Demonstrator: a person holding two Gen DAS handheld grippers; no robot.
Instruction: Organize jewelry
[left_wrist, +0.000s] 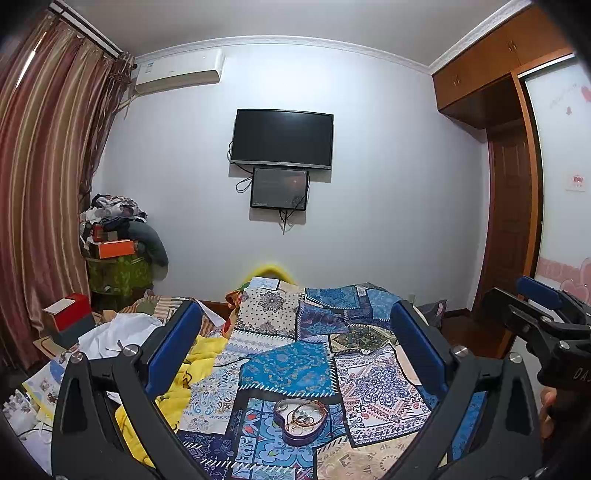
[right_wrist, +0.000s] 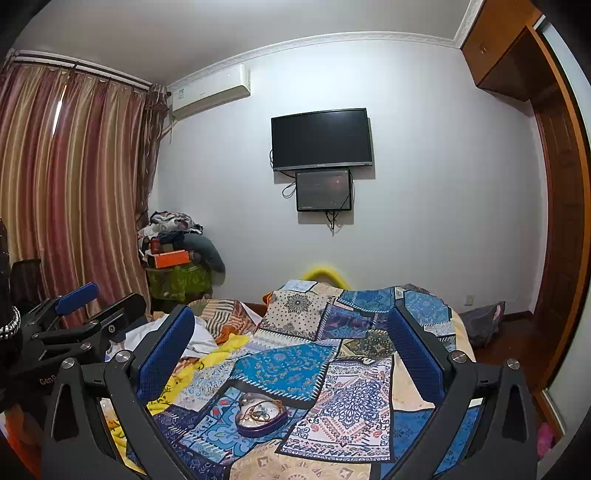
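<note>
While both grippers, left (left_wrist: 295, 332) and right (right_wrist: 291, 332), hovered wide open, the heart-shaped jewelry tin (left_wrist: 301, 421) waited near the bedspread's (left_wrist: 376, 391) front edge.

The bedspread (left_wrist: 291, 369) is a patchwork of blue, white and tan prints, with paisley, medallion and geometric motifs. On it the heart-shaped tin (left_wrist: 301, 422) is purple with a silvery inside. A yellow blanket (left_wrist: 199, 358) lies to its left. Far left, the curtains (left_wrist: 40, 177) carry red, brown and cream stripes. The gripper fingers (left_wrist: 173, 347) have blue pads on black frames.
</note>
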